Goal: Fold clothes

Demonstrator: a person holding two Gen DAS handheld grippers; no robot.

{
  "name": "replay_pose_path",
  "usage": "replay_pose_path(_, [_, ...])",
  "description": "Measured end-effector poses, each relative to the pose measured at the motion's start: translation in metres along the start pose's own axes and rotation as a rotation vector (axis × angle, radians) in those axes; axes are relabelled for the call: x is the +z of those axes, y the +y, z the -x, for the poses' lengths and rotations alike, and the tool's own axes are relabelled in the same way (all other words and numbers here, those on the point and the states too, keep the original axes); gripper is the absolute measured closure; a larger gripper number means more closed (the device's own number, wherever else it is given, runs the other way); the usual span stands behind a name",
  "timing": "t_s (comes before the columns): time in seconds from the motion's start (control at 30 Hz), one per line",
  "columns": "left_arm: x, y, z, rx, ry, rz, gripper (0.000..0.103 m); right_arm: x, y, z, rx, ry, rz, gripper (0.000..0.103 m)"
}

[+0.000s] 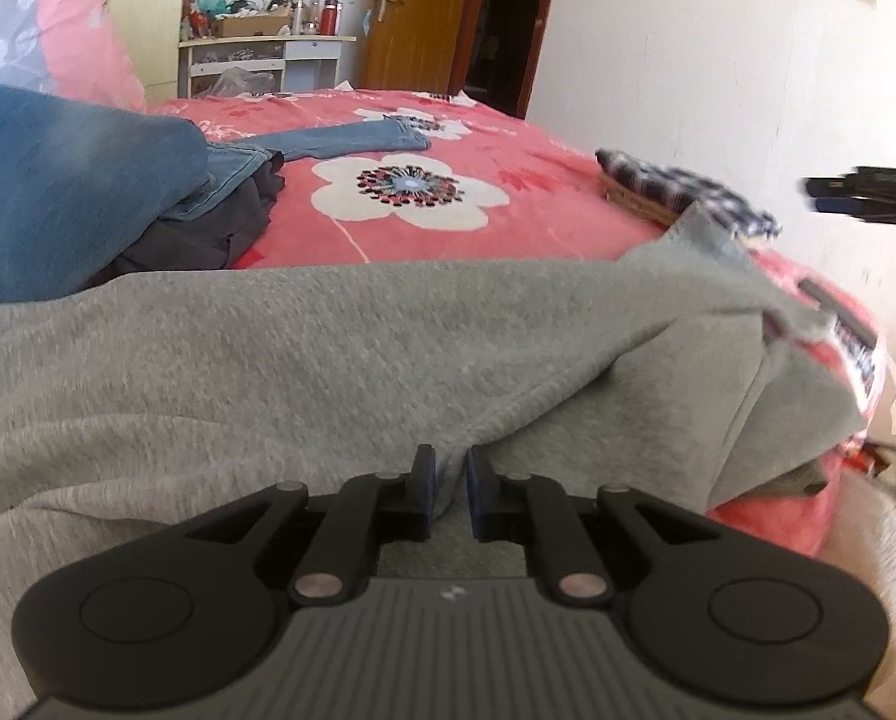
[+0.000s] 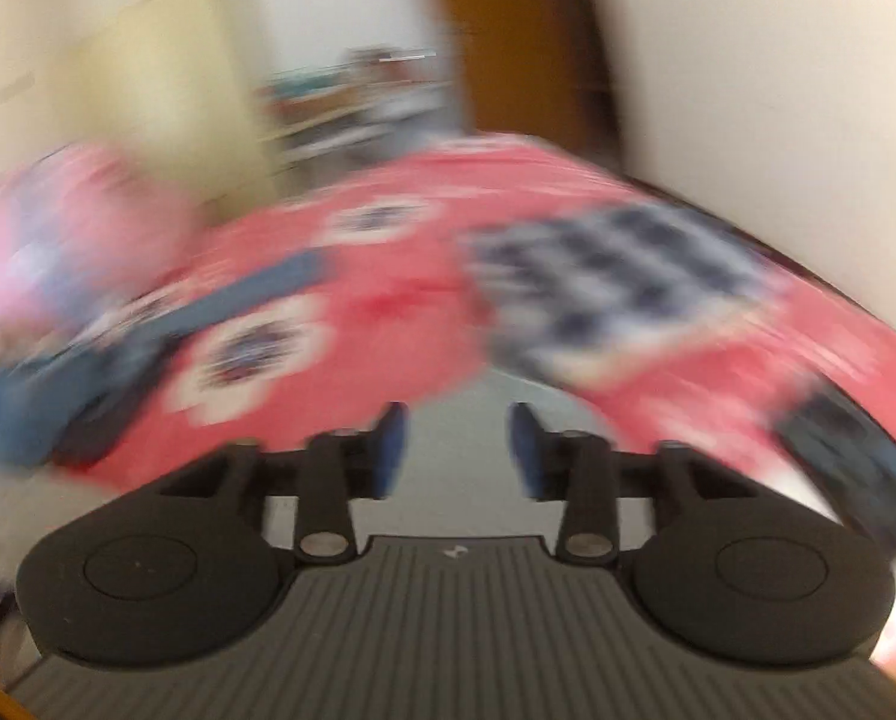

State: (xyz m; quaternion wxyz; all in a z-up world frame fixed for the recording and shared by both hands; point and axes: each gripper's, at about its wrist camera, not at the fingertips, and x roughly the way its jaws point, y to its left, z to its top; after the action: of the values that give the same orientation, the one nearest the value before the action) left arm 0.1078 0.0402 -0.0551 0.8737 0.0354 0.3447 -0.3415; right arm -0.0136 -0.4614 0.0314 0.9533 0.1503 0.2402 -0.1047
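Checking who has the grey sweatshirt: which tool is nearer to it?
Left. The left tool is shut on a fold of the grey sweatshirt. The right tool is open and empty, up over the red bedspread.

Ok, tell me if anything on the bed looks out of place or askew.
The grey sweatshirt lies bunched with one end hanging over the bed's edge. The jeans sit in a loose heap on dark clothing. Nothing looks damaged.
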Motion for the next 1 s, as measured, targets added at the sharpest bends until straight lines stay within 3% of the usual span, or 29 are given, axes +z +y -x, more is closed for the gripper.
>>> replay_pose_path(0.17, [0.009,0.009,0.001,-0.02,-0.05,0.078,0.088,0.015,0.099,-0.094,0.317,0.142,0.343,0.051])
replay_pose_path(0.33, [0.022,0.023,-0.007,-0.025,-0.099,0.156,0.083,0.007,0.182,-0.202,0.502,0.368,0.454,0.052])
replay_pose_path(0.4, [0.029,0.03,-0.014,-0.036,-0.117,0.187,0.08,-0.005,0.205,-0.223,0.578,0.45,0.48,0.058])
replay_pose_path(0.43, [0.032,0.034,-0.018,-0.042,-0.124,0.199,0.08,-0.012,0.215,-0.227,0.623,0.487,0.503,0.065])
replay_pose_path(0.5, [0.034,0.04,-0.026,-0.053,-0.136,0.216,0.08,-0.03,0.237,-0.219,0.726,0.547,0.583,0.075])
replay_pose_path(0.53, [0.036,0.043,-0.03,-0.058,-0.141,0.225,0.08,-0.038,0.246,-0.211,0.775,0.561,0.627,0.077])
replay_pose_path(0.67, [0.032,0.052,-0.051,-0.063,-0.117,0.241,0.078,-0.061,0.269,-0.163,0.87,0.465,0.841,0.078])
replay_pose_path(0.8, [0.025,0.052,-0.071,-0.022,-0.044,0.225,0.078,-0.074,0.279,-0.143,0.881,0.426,1.005,0.073])
replay_pose_path(0.9, [0.021,0.051,-0.071,-0.031,-0.062,0.212,0.076,-0.031,0.269,-0.158,0.908,0.418,0.852,0.07])
replay_pose_path(1.0, [0.017,0.056,-0.069,-0.056,-0.086,0.22,0.075,0.005,0.252,-0.195,0.852,0.404,0.658,0.063])
